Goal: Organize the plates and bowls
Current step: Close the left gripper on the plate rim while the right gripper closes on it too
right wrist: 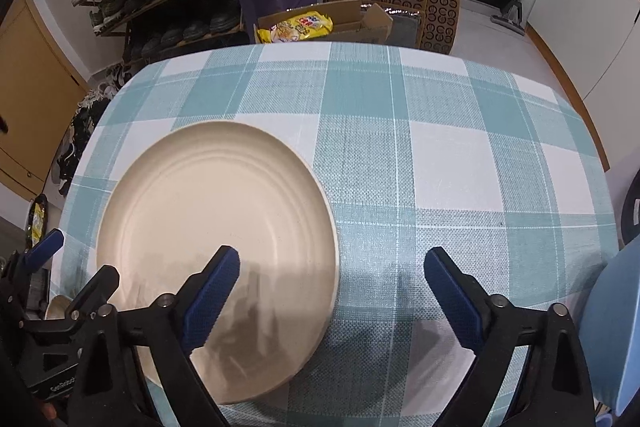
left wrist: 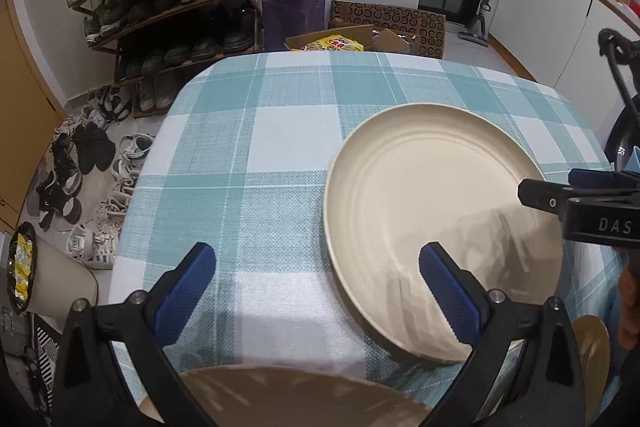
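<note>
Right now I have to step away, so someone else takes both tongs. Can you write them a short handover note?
Left tongs: open, empty, above the near left rim of the cream plate.
Right tongs: open, empty, straddling the plate's right rim without gripping it.
Things: the cream plate lies flat on the checked tablecloth. A tan dish sits at the near edge below the left tongs; another small tan piece shows by the plate's near right.
Done: nothing stacked that shows.
Left: grip the plate, then gather the dishes together.
</note>
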`<state>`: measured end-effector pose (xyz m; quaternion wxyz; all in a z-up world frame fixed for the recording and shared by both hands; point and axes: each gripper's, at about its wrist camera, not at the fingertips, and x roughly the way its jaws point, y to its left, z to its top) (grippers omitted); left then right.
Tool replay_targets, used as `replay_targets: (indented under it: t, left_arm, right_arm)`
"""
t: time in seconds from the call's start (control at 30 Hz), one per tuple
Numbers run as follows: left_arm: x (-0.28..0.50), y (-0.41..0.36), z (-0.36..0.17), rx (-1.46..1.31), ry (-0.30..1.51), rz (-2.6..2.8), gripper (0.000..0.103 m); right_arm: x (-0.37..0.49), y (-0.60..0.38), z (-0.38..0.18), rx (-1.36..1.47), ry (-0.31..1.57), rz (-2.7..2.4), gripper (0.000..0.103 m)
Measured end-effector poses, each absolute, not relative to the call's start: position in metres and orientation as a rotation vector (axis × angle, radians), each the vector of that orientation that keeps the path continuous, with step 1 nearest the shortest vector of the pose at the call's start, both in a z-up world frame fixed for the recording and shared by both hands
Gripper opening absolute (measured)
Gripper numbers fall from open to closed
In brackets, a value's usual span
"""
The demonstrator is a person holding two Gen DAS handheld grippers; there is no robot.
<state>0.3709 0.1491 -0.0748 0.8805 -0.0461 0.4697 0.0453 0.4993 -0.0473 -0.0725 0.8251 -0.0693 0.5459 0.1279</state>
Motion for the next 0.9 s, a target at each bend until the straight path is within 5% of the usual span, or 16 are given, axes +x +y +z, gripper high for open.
replay_targets:
  t: [0.37, 0.9]
  left_arm:
    - [0.372, 0.153, -0.080, -0.119, 0.989, 0.085, 0.081]
    - [0.370, 0.148, -0.083, -0.143, 1.010, 0.037, 0.032]
  right_arm:
    - [0.498, -0.043, -0.080, -0.167, 1.190, 0.297, 0.072]
    - [0.494, -0.043, -0.086, -0.149, 1.208, 0.332, 0.028]
